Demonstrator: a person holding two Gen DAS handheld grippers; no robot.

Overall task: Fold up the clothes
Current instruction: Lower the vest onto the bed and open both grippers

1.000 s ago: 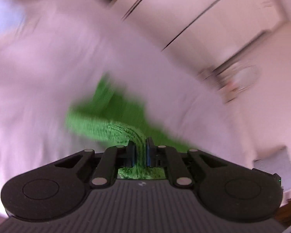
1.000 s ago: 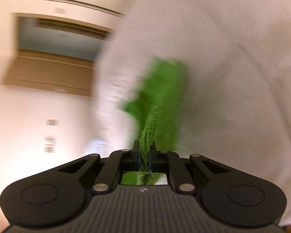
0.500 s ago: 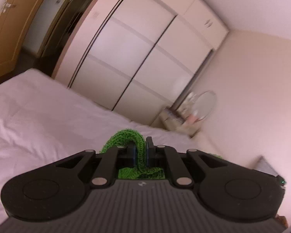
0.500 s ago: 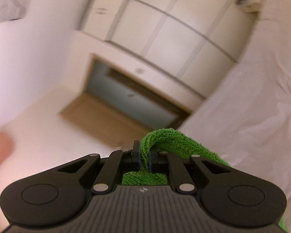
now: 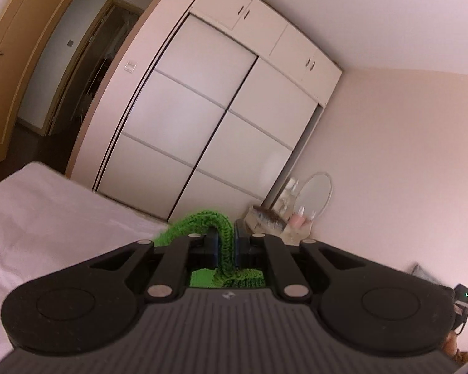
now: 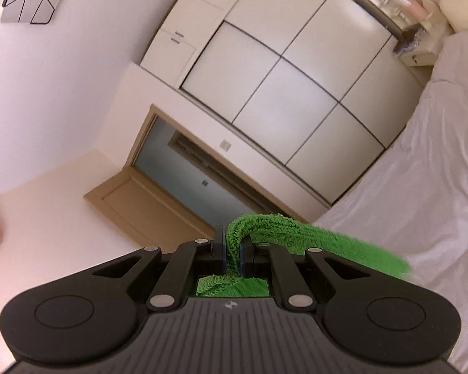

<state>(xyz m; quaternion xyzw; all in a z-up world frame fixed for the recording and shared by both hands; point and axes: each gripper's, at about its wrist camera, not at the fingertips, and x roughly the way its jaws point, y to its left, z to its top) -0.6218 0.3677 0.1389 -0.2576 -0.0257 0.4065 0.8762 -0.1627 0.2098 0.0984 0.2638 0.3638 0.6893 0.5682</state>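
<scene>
1. Plainly, the left hand-held gripper (image 5: 224, 246) and the right hand-held gripper (image 6: 232, 251) were each clamped on the green knit garment (image 6: 271, 230), held up off the bed (image 6: 421, 202).
2. Little fabric sat between each pair of jaws; a tug apart could have pulled it free.
3. Lowered unevenly, it might have bunched near the bed's edge.

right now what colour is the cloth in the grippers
Bright green knit cloth, clearest in the right wrist view.
</scene>
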